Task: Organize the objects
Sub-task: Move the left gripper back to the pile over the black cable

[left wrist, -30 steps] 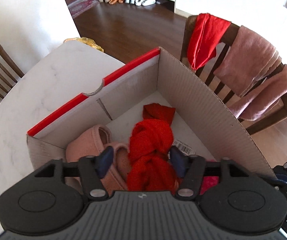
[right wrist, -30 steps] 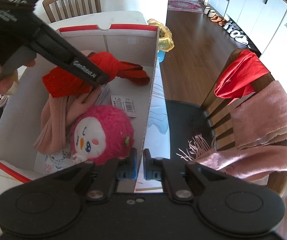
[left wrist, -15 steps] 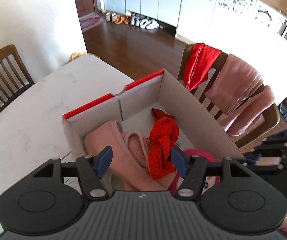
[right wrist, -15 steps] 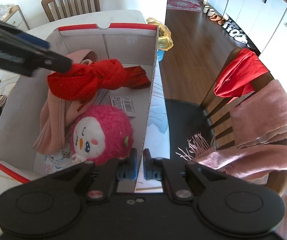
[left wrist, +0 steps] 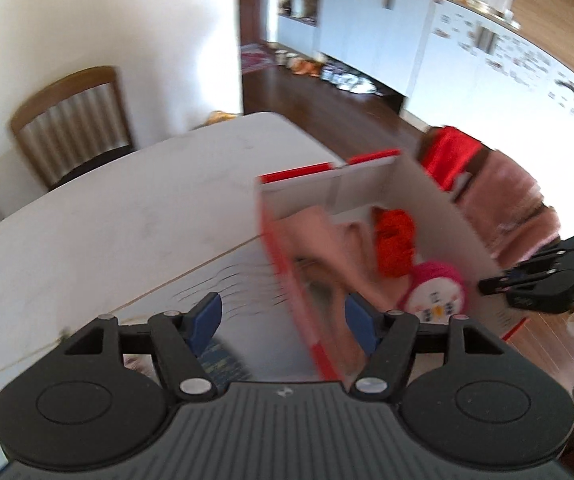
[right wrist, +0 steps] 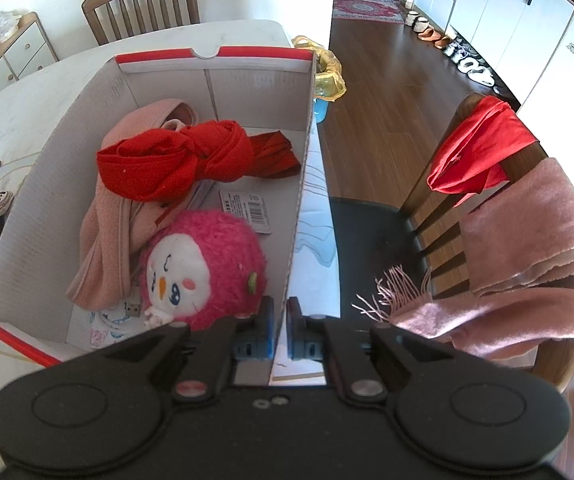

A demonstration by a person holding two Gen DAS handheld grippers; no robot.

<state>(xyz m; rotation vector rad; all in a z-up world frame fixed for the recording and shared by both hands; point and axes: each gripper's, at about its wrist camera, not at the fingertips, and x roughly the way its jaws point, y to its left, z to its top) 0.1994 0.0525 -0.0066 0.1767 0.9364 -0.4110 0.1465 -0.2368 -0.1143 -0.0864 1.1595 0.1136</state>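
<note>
The right tool (right wrist: 281, 330) was clamped on the near right wall of the cardboard box (right wrist: 39, 216), pads pinching the edge at the bottom centre of its view. The left tool (left wrist: 283, 320) hung with its blue pads spread wide and nothing between them, straddling the box's red-trimmed left wall low in a blurred frame.

Labels were few: a white barcode tag (right wrist: 247, 210) lay on the box floor at mid-frame, its print too small to read.

The box sat on the white bench (right wrist: 19, 108). Inside, the knotted red scarf (right wrist: 175, 160) lay across the pink scarf (right wrist: 103, 232), and the pink plush toy (right wrist: 203, 268) sat nearest the right tool.

Only the right view showed the chair (right wrist: 483, 184) at right, draped with a red cloth (right wrist: 479, 152) and a fringed pink scarf (right wrist: 527, 248). Only the left view caught the right tool from outside, at its right edge.
</note>
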